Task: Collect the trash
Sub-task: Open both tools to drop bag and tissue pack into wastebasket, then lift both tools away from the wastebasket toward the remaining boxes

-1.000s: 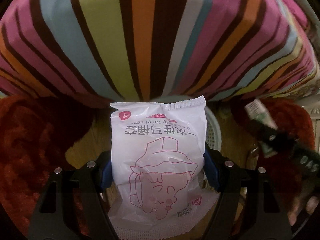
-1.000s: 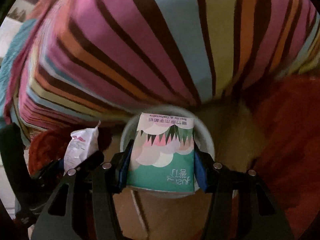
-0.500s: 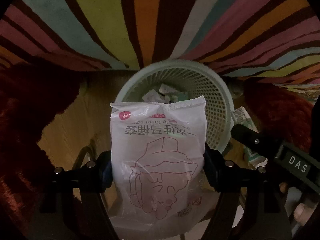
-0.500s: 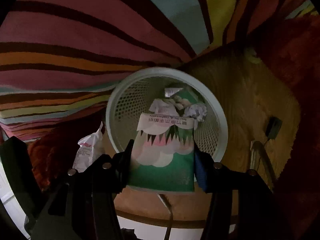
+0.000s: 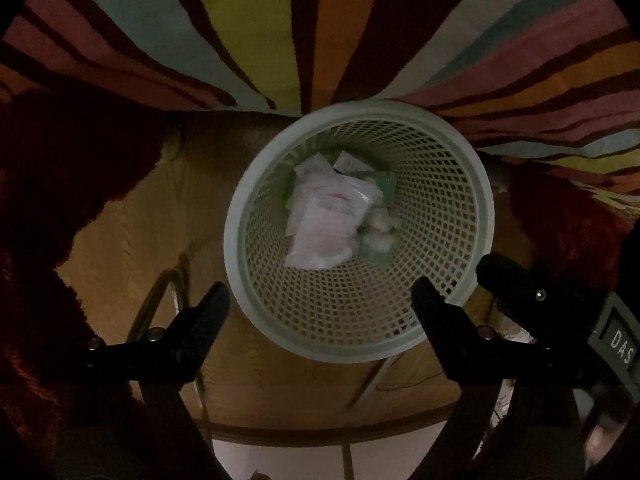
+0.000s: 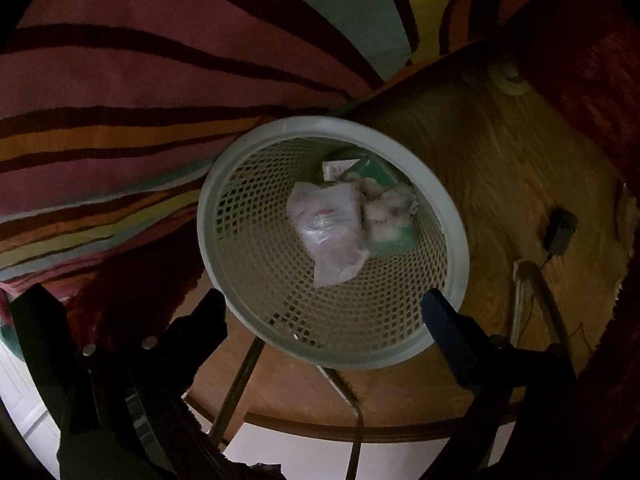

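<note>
A pale green mesh wastebasket (image 5: 248, 200) stands on a wooden surface, right below both grippers. In it lie a white packet with pink print (image 5: 328, 220), a green tissue pack (image 6: 372, 172) and some crumpled paper (image 6: 388, 204). My left gripper (image 5: 320, 292) hangs over the basket's near rim. Its jaws are opening and nothing is between them. In the right wrist view the basket (image 6: 208, 216) and the white packet (image 6: 328, 224) show again. My right gripper (image 6: 324, 302) is also over the near rim, jaws opening and empty.
A striped cloth (image 5: 280, 32) hangs behind the basket. Dark red fuzzy fabric (image 5: 60, 184) lies on both sides. Metal tube legs (image 6: 536, 292) and a black adapter with a cable (image 6: 560, 232) rest on the wood. One of my right gripper's fingers (image 5: 504, 276) shows in the left view.
Both grippers came down over the basket and opened. The white packet left the left gripper and the green tissue pack left the right; both now lie in the basket.
</note>
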The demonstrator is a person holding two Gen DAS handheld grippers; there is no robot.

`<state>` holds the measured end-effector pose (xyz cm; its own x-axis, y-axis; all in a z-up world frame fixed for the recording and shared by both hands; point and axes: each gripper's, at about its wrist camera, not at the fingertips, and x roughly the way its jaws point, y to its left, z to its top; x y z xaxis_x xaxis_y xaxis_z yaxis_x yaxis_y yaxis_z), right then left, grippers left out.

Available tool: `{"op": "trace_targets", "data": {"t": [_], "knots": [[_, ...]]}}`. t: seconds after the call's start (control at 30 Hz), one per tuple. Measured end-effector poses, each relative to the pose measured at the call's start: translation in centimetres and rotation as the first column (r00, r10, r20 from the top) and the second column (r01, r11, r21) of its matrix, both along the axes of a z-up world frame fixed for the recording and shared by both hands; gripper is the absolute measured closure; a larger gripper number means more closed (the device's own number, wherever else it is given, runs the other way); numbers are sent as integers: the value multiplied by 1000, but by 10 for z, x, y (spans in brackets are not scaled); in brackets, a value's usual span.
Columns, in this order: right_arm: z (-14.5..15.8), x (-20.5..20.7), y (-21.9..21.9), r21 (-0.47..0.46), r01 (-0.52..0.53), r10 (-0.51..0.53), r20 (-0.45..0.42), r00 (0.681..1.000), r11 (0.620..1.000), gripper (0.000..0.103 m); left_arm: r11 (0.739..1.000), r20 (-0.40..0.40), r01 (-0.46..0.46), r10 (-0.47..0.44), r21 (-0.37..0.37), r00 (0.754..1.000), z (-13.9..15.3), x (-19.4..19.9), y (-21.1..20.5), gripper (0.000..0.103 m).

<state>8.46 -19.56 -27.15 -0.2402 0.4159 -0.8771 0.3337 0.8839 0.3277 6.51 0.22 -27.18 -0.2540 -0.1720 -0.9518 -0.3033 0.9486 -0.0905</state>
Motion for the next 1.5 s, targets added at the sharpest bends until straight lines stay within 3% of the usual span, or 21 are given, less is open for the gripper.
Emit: {"op": "trace_targets", "data": {"t": [0.4, 0.67, 0.87, 1.07, 1.23, 1.37, 1.5], "knots": [[13, -1, 1, -18, -4, 4, 42, 999, 1000, 9, 999, 24, -38, 39, -7, 999, 7, -2, 8, 13], [47, -3, 3, -37, -56, 61, 158, 986, 998, 9, 998, 91, -57, 57, -6, 994, 29, -6, 12, 14], [83, -5, 9, -71, -107, 122, 277, 953, 992, 9, 998, 157, -69, 70, -11, 985, 54, -11, 18, 14], [127, -6, 9, -143, -108, 160, 436, 886, 984, 9, 1000, 248, -19, 15, 12, 969, 84, -13, 15, 14], [162, -5, 6, -189, -78, 173, 567, 805, 979, 9, 999, 368, 20, -37, 51, 929, 118, -14, 14, 14], [188, -1, 2, -203, -36, 163, 658, 735, 979, 9, 997, 470, 20, -53, 74, 881, 145, -13, 18, 14], [207, 4, 3, -230, -12, 180, 727, 662, 973, 9, 995, 572, 17, -71, 99, 817, 172, -6, 20, 14]]}}
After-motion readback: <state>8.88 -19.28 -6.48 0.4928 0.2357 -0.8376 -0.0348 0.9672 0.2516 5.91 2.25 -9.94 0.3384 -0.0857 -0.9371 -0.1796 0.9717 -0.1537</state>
